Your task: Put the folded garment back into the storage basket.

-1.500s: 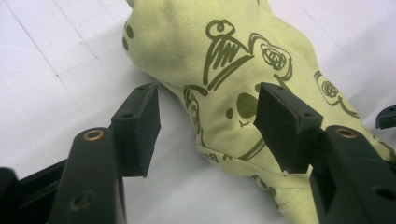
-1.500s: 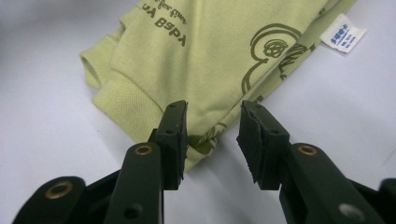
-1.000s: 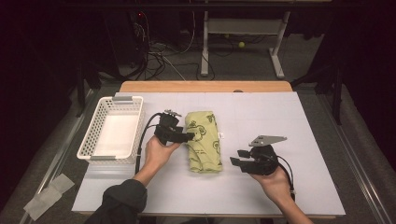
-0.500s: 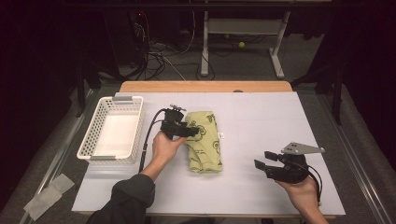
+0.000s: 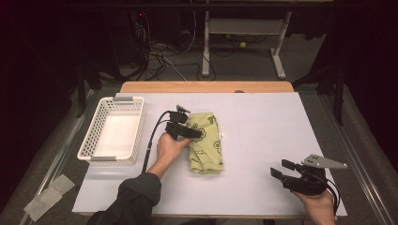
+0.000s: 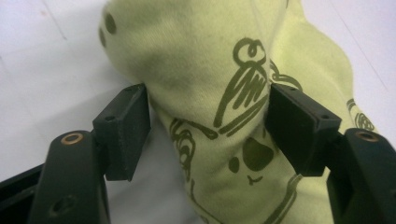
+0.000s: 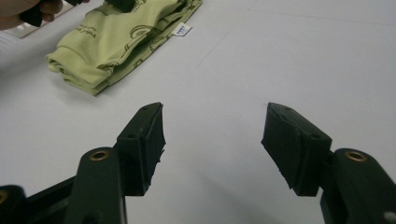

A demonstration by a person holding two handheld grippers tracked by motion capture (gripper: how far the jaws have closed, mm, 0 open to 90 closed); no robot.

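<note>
"Green cloth first: where is it, and how far along are you?"

"The folded green garment [image 5: 205,143] lies flat near the middle of the bench [image 5: 263,117], long side running twelve to six. It looks folded already, so I judge that part done. What seems left is carrying it to the white basket [image 5: 89,140], which stands at nine o'clock of it and holds nothing yet."

"And what have you got hold of?"

"Nothing firmly. My left hand-held gripper [image 5: 197,132] sits at the garment's ten o'clock corner. Its jaws have just been opening and now stand wide, with a raised fold of the cloth between them. One pad is just beside the fabric and the other touches it, but neither squeezes. My right hand-held gripper [image 5: 280,168] is at four o'clock of the garment, well apart from it. Its jaws have also just been opening, and there is only bare bench between them."

"Room to move?"

"Plenty. The strip between garment and basket is bare apart from my left hand and its cable. My right hand is near the bench's six o'clock edge and right corner, so I'd watch that edge."
</note>
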